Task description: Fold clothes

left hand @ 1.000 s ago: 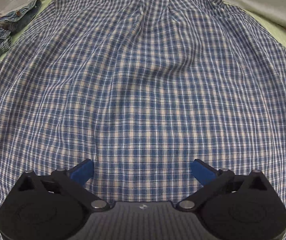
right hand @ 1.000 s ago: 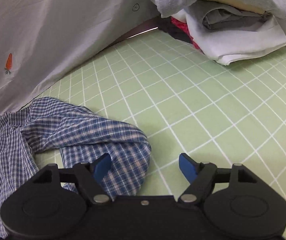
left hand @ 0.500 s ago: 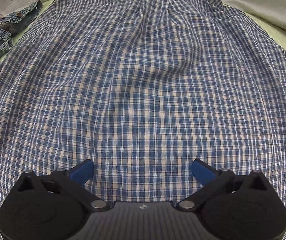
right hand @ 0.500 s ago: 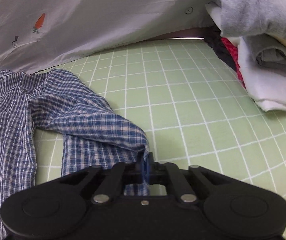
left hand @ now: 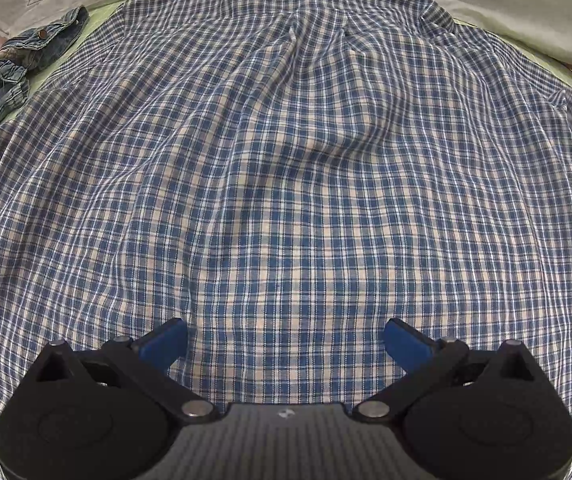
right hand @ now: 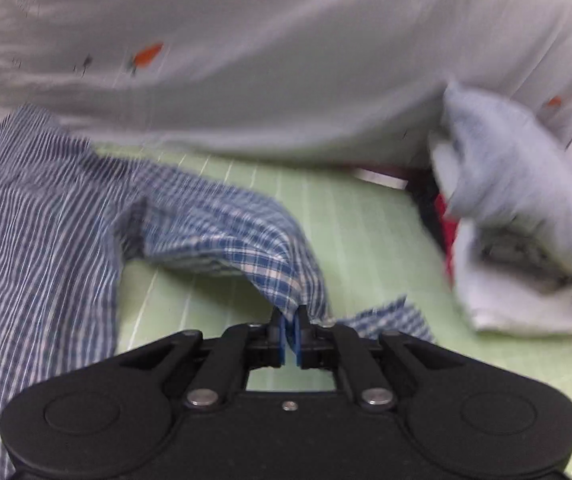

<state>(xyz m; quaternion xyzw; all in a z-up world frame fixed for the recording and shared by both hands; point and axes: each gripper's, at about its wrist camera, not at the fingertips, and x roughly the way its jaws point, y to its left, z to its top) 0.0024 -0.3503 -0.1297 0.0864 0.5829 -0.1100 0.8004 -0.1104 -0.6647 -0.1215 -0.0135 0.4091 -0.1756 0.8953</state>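
Pinching plaid shirt sleeve, right tool

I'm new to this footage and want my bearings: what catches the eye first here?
A blue plaid shirt fills the left wrist view, spread flat beneath the open left gripper. In the right wrist view, the right gripper pinches the shirt's sleeve up off the green mat. A clothes pile sits at right.
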